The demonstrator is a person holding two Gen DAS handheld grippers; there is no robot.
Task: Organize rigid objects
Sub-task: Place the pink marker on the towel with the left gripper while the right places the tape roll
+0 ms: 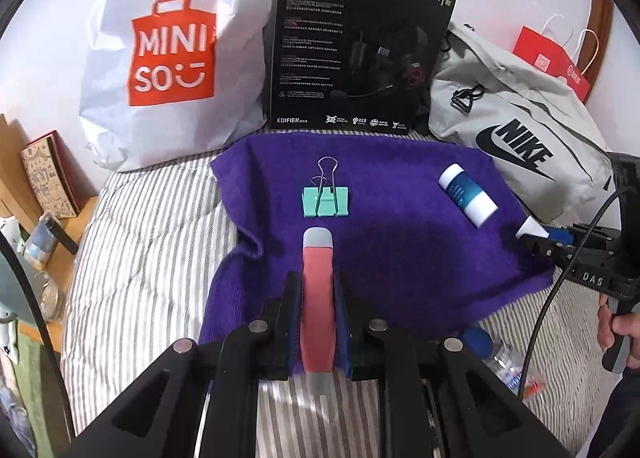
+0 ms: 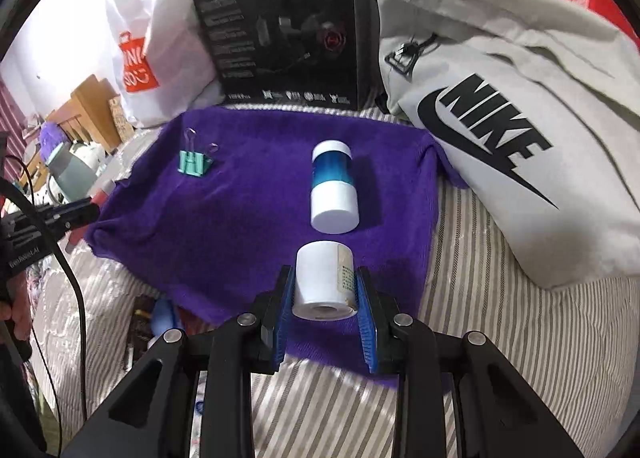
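Note:
A purple cloth (image 1: 400, 258) (image 2: 240, 218) lies on the striped bed. On it lie a teal binder clip (image 1: 326, 200) (image 2: 194, 162) and a blue-and-white cylinder (image 1: 466, 194) (image 2: 334, 186). My left gripper (image 1: 316, 282) is shut on a pink tool with grey ends (image 1: 318, 298), held over the cloth's near edge. My right gripper (image 2: 324, 278) is shut on a white cylinder with a label (image 2: 324, 278), just short of the blue-and-white cylinder. The right gripper (image 1: 532, 236) also shows in the left wrist view.
A white Miniso bag (image 1: 172, 50), a black headset box (image 1: 356, 50) and a grey Nike bag (image 1: 516, 126) (image 2: 500, 118) stand behind the cloth. A red paper bag (image 1: 552, 62) is at far right. A wooden stand with books (image 1: 48, 178) is left of the bed.

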